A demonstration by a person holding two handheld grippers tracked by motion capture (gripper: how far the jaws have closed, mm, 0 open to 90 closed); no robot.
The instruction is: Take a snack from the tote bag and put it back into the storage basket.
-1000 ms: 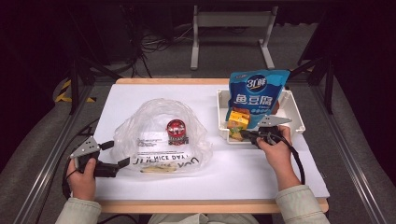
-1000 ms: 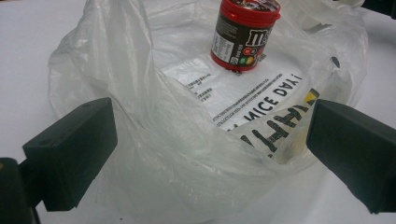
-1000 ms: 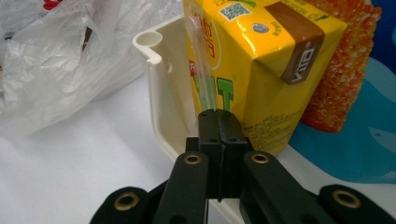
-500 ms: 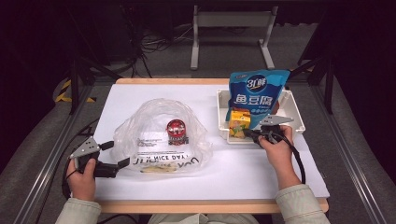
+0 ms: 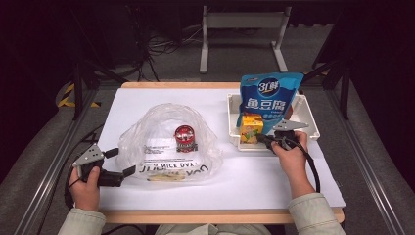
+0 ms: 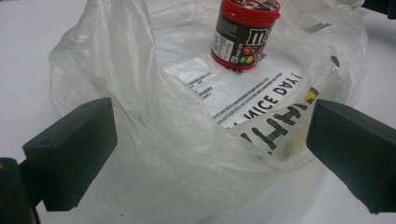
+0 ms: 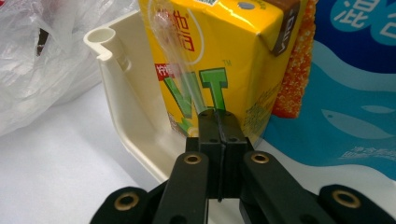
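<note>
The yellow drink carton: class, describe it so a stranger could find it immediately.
Find the cream tray on the white table's right side. The yellow drink carton stands at its front left corner, beside the tall blue snack bag. It alone is yellow and boxy, with green letters.

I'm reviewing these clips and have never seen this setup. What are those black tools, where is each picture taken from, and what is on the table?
A person sits at a white table holding a hand-operated two-jaw gripper in each hand. The high view looks down from above; the other two pictures come from cameras riding on the grippers. The left gripper has its jaws open around the near edge of a clear plastic bag, which holds a red-lidded candy jar. The right gripper is shut with nothing between its jaws, its tips up against a yellow drink carton. The carton stands in a cream tray beside a blue snack bag.
</note>
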